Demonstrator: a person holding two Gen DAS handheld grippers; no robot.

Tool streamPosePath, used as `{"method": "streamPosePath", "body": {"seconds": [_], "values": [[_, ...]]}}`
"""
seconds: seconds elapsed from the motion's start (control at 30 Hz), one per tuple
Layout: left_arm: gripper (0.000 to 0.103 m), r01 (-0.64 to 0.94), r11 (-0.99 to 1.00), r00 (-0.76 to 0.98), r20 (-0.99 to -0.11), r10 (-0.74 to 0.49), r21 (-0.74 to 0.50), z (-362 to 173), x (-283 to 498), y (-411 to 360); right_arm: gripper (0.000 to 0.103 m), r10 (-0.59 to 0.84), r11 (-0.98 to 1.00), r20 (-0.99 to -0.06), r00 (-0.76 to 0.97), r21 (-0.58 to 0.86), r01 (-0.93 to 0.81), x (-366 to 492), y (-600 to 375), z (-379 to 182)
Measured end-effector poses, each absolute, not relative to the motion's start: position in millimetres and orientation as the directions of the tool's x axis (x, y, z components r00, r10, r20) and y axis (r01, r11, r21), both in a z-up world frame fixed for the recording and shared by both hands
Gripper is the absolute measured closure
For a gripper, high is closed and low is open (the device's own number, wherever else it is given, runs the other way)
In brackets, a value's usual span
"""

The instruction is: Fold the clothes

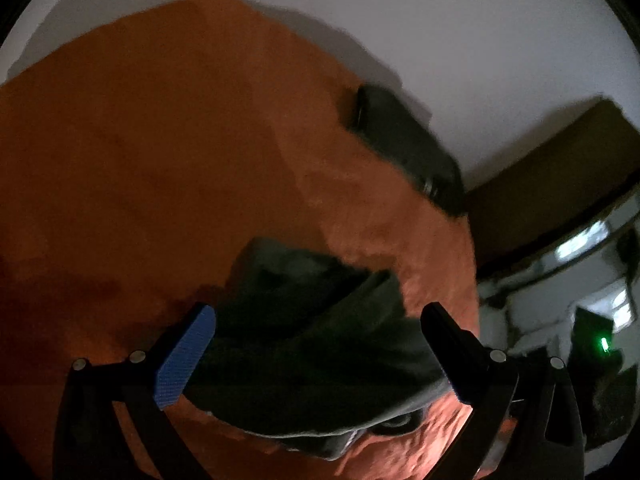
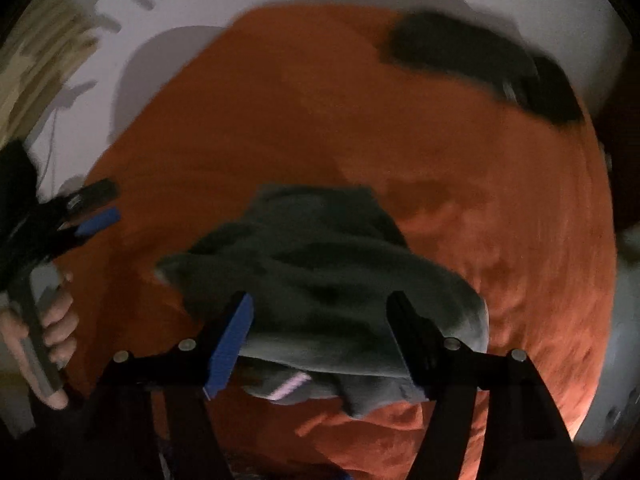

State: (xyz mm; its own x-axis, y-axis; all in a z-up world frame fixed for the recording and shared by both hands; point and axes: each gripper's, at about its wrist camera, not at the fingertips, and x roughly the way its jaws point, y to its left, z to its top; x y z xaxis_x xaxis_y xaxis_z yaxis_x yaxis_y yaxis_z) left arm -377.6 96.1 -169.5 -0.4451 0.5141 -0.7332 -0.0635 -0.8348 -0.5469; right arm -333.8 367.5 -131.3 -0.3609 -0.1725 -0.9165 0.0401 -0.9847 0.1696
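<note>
Looking down at a big orange blanket (image 2: pixel 280 128), I see a crumpled dark green cloth (image 2: pixel 320 272) lying on it, low in the middle of both views. This is the piece I want to fold, and it is not flat yet, so I think I am at the step of getting hold of it.

My right gripper (image 2: pixel 320 340) has its jaws wide apart above the cloth, and I cannot see the pads pressing on it. My left gripper (image 1: pixel 320 352) is wide apart too, with the cloth bunched between its fingers but not squeezed.

A second dark thing (image 1: pixel 404 144) lies at the upper right of the blanket; it is too blurry to name.

Next I should find two edges or corners, pinch them, and pull the cloth flat.
</note>
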Motion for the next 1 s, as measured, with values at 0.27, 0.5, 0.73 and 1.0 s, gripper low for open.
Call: {"method": "streamPosePath", "body": {"seconds": [0.27,0.5,0.73,1.0], "values": [[0.001,-0.004,-0.833,-0.362,-0.776,0.517,-0.554,-207.2,-370.0,99.5,0.034,-0.234,-0.957,-0.936,-0.262,0.269,-0.106,-360.3,442.9,-216.6],[0.001,-0.033,-0.838,-0.329,-0.786,0.523,-0.544,-203.7,-364.6,115.9,0.096,-0.238,-0.968,-0.869,-0.434,0.249,0.033,-329.3,413.6,-196.9],[0.001,-0.074,-0.797,-0.33,-0.74,0.586,-0.599,-158.4,-340.7,118.8,0.096,-0.443,-0.891,-0.788,-0.428,0.334,0.308,-237.5,315.1,-145.3],[0.001,-0.095,-0.875,-0.329,-0.815,0.477,-0.474,-120.9,-314.6,106.1,0.095,-0.488,-0.821,-0.849,-0.203,0.367,0.437,-191.8,205.0,-220.6]]}}
